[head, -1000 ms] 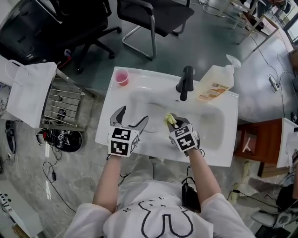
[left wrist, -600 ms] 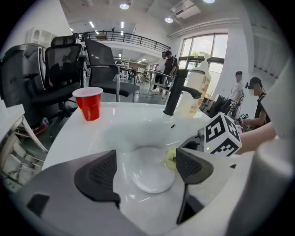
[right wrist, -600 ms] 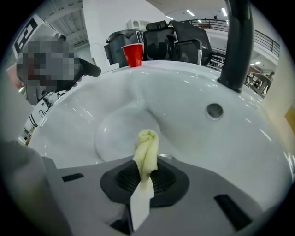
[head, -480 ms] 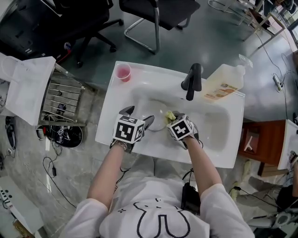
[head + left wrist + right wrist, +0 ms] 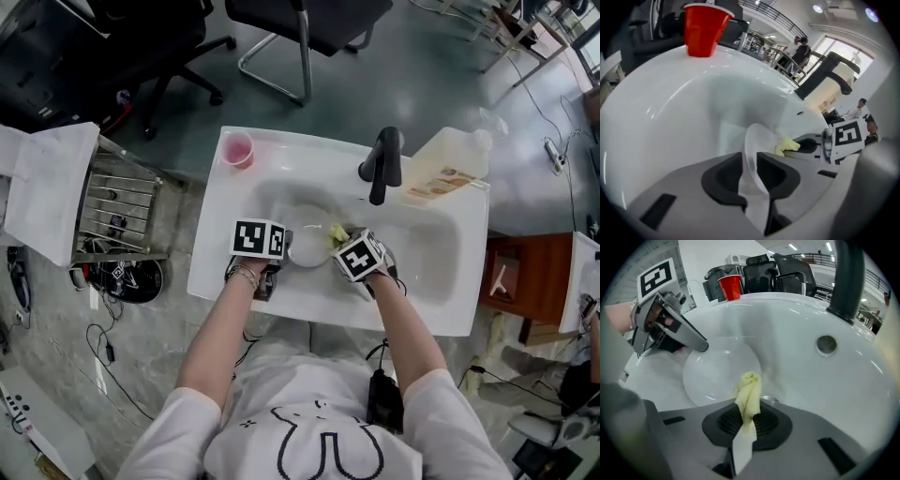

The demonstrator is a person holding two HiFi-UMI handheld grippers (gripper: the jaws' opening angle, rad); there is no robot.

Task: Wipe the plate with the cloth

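A white plate (image 5: pixel 307 249) lies in the white sink basin (image 5: pixel 427 253). My left gripper (image 5: pixel 285 251) reaches it from the left. Its jaws are closing, and the plate's near rim (image 5: pixel 757 150) stands between the dark pads (image 5: pixel 723 177), which touch it on both sides. My right gripper (image 5: pixel 340 238) hangs at the plate's right edge, shut on a rolled yellow cloth (image 5: pixel 337 232). In the right gripper view the cloth (image 5: pixel 749 391) sticks up from the jaws (image 5: pixel 747 420) over the plate's (image 5: pixel 717 371) near edge. The left gripper view shows the cloth (image 5: pixel 786 146) just behind the plate.
A black faucet (image 5: pixel 382 161) stands at the back of the sink, with a soap bottle (image 5: pixel 448 167) to its right. A red cup (image 5: pixel 236 150) sits on the back left corner. A wire rack (image 5: pixel 117 206) stands left of the sink. The overflow hole (image 5: pixel 827 344) is on the basin wall.
Both grippers have sunk into the basin. The left one rolled and its wide-open jaws narrowed around the plate's rim. The right one still holds the cloth.
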